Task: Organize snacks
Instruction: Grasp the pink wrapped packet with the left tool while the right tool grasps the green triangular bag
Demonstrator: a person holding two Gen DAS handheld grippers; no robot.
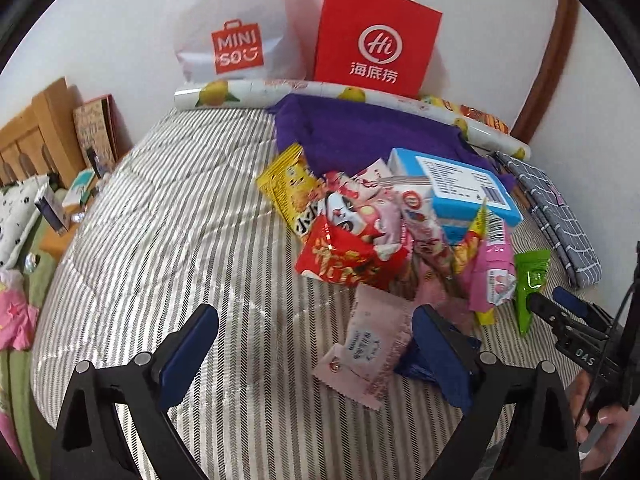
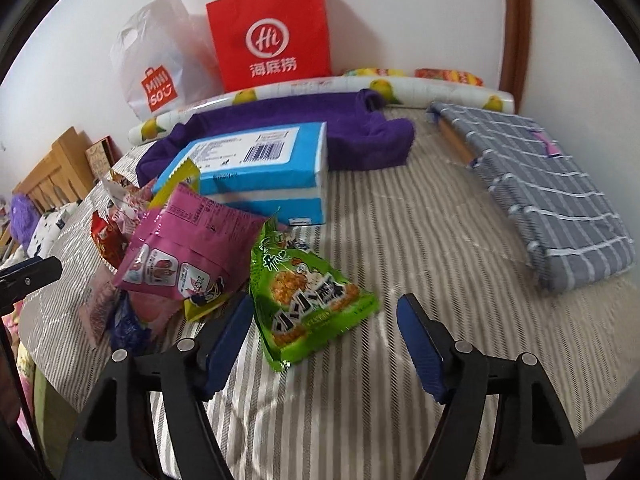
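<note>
Left gripper: wide, nothing clamped; pale pink packet lying between the fingers, right finger over a dark blue wrapper.
Right gripper: jaws apart, nothing gripped; tip of green snack bag between the fingers, close to the left one.
Snack pile: heaped on the striped bedcover, in front of the purple cloth.
Blue box: resting at the back of the pile, label up.
Pink bag: leaning just beside the green one.
Red paper bag: upright against the wall, white plastic bag beside it.
Grey checked cloth: folded, well apart from the snacks.
</note>
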